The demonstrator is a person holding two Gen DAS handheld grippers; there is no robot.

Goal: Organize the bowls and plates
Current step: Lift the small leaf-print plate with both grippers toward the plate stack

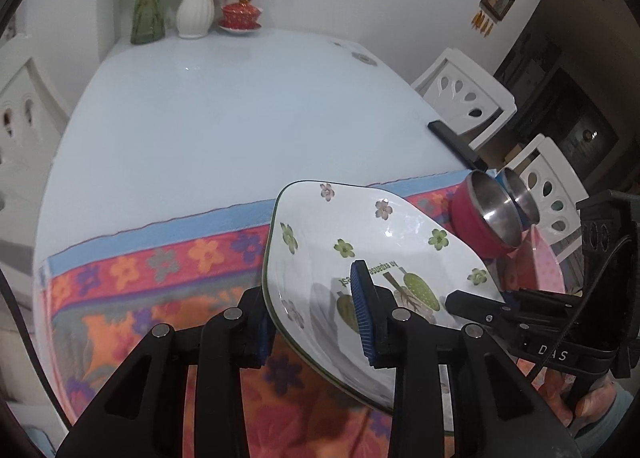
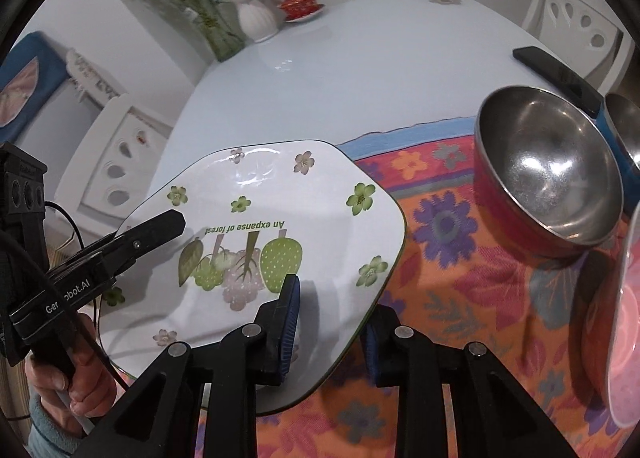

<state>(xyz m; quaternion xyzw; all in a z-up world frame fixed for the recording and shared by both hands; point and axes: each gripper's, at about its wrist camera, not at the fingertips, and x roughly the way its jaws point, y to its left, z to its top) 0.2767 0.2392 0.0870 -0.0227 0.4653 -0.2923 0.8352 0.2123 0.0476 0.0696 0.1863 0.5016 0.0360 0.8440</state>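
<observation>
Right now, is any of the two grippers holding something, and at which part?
Both hold the white square plate with green flower prints: the left gripper straddles its left rim, the right gripper straddles its right rim.

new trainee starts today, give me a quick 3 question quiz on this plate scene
1. True or false: both grippers grip the white plate.
2. Which bowl stands nearer the plate: A) the red-sided steel bowl or B) the blue-sided steel bowl?
3. What lies under the bowls?

Key:
1. True: the left gripper and the right gripper each close on an edge of it.
2. A
3. The floral cloth, which covers only the near part of the table.
</observation>
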